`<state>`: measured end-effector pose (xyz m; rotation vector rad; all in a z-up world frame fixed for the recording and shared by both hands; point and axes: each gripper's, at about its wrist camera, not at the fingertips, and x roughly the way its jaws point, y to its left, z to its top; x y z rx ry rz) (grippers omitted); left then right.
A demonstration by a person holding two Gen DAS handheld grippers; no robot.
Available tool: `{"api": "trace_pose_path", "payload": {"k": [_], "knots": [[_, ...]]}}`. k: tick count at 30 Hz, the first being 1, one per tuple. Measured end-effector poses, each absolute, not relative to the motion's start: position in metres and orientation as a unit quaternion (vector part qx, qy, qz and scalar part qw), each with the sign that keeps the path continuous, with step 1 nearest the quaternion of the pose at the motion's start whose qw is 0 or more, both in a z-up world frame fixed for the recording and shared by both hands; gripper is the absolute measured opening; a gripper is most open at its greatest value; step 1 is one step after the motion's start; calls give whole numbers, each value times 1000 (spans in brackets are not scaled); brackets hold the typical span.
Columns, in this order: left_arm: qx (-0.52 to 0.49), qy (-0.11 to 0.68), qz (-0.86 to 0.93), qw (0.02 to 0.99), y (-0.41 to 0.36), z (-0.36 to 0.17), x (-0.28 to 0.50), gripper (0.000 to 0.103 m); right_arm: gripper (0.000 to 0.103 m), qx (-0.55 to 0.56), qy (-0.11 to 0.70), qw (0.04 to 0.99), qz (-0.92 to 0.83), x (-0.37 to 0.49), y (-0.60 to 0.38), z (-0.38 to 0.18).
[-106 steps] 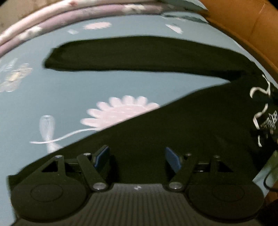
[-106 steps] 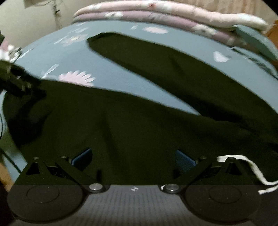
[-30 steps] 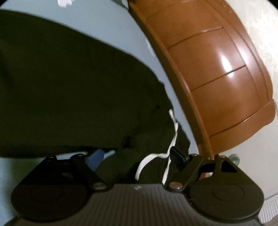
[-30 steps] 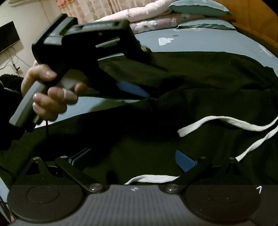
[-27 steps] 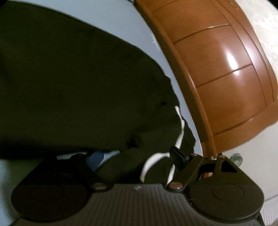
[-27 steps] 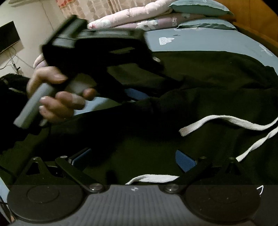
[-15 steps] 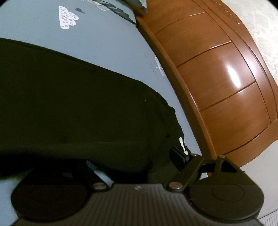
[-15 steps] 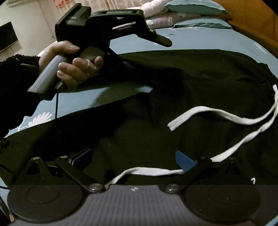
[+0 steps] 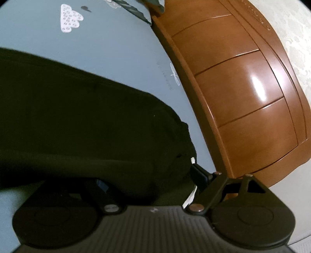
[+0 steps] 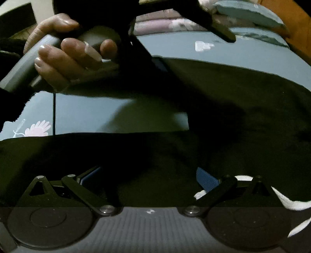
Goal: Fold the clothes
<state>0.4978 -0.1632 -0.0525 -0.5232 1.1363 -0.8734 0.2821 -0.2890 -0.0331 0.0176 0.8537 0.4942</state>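
A black hoodie (image 9: 77, 120) lies spread on the bed, and its hem or hood edge ends near the wooden board. My left gripper (image 9: 149, 178) is open just above it. Cloth bunches between the wide-apart fingers and drapes over the left fingertip (image 9: 102, 184). In the right wrist view the hoodie (image 10: 243, 109) fills the middle. My right gripper (image 10: 147, 176) stands open low over the dark cloth, with nothing pinched. A white drawstring (image 10: 291, 203) lies at its lower right. A person's hand (image 10: 64, 56) holds the left gripper's handle at the upper left.
The bed has a blue-grey sheet (image 9: 108, 44) with pale flower prints (image 10: 37, 129). A glossy brown wooden board (image 9: 243, 97) runs along the right side. Folded quilts (image 10: 171, 24) and a teal pillow (image 10: 246, 10) lie at the far end.
The hand with the left gripper has come much closer to the right camera. The drawstring has slid to the lower right of that view. Cloth now hides the left gripper's left finger.
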Motion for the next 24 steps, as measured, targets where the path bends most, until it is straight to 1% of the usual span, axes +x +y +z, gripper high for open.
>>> {"api": "trace_pose_path", "payload": {"k": [5,9,10,11,12,13,14,17,21,24], "knots": [[-191,530,-416,714,-182,-79,487,83,103,6,414,882,222,274,-286,-32],[-122,499,-445,734,-194,-81,468,81,103,0,416,884,213,269,-280,-31],[-106,493,-450,737,-197,-79,465,74,103,0,416,884,212,268,-279,-31],[-90,489,-455,739,-200,-76,463,47,103,2,416,885,211,267,-279,-30],[-74,488,-461,737,-203,-73,461,34,103,3,417,885,209,266,-279,-30],[-62,485,-464,739,-203,-70,460,26,103,6,415,885,210,266,-279,-28],[-53,479,-467,742,-202,-67,459,20,103,9,411,886,214,266,-279,-26],[-65,475,-474,738,-195,-57,463,19,102,19,399,889,223,267,-281,-19],[-105,486,-474,727,-193,-44,474,18,93,33,382,893,235,268,-284,-9],[-122,503,-470,715,-194,-39,478,19,92,25,396,889,230,274,-287,-17]]}}
